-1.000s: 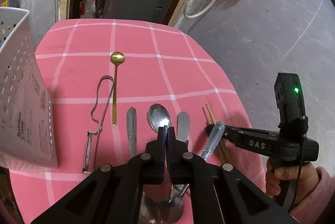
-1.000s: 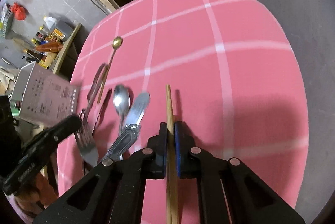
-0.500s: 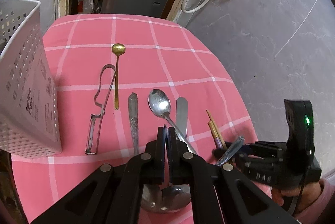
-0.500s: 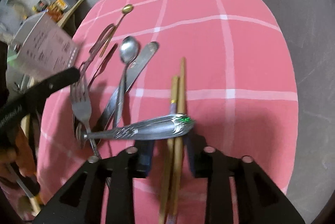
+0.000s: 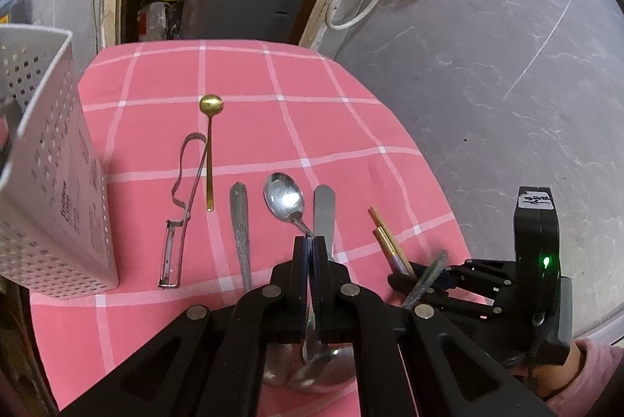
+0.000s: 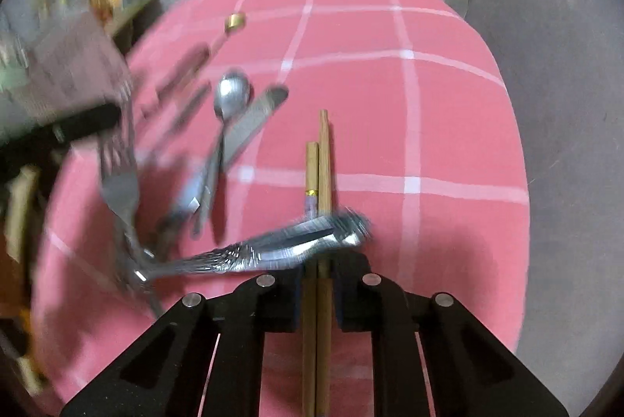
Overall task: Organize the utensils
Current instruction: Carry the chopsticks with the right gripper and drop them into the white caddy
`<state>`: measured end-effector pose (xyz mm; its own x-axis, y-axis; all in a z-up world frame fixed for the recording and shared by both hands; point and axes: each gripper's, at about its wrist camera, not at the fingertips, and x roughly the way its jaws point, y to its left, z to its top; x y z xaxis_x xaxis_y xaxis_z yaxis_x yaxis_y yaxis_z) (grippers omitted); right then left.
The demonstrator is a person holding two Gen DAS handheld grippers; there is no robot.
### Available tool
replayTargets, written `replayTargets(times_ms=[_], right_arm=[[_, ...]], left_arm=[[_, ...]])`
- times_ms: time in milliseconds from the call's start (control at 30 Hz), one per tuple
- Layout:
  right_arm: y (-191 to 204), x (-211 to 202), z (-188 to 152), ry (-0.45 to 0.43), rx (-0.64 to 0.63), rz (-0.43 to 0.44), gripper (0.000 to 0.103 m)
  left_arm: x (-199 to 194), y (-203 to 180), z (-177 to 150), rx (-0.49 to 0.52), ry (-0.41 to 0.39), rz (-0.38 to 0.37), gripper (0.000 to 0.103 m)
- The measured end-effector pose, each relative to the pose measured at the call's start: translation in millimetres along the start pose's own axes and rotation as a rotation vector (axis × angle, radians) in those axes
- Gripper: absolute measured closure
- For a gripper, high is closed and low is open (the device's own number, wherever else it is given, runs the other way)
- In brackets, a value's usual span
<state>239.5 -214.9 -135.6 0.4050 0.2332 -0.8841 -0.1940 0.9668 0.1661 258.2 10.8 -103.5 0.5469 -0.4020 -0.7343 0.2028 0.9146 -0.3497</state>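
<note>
right gripper (image 6: 318, 294) jaws closing round 2 chopsticks (image 6: 323, 159), earlier only 1

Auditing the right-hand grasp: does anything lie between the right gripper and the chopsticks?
Nothing blocks the grasp: the chopsticks sit between the closing jaws of the right gripper. However, a motion-blurred silver patterned handle crosses over them just ahead of the jaws and may get dragged along.
</note>
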Motion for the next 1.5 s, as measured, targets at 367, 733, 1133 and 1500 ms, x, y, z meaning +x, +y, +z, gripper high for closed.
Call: replayTargets(times_ms=[367,733,1133,1500], right_arm=[[-19,-89,11,-0.363,0.04,0.061,0.092],[12,-142,76,-0.661,0.094,0.279,0.092],[123,-142,158,-0.903,0.052,0.547,0.092],[214,-94,193,-0.94,0.029,0.627,0.092]], left_arm=[[-36,-10,17,0.068,-0.11,0.047,0.1],[-105,-23,59,0.175,-0.266,0.17,0.1],[-218,16,109,0.136,-0.448,0.313,0.1],[-236,60,120,0.16,-0.519,0.489,0.1]])
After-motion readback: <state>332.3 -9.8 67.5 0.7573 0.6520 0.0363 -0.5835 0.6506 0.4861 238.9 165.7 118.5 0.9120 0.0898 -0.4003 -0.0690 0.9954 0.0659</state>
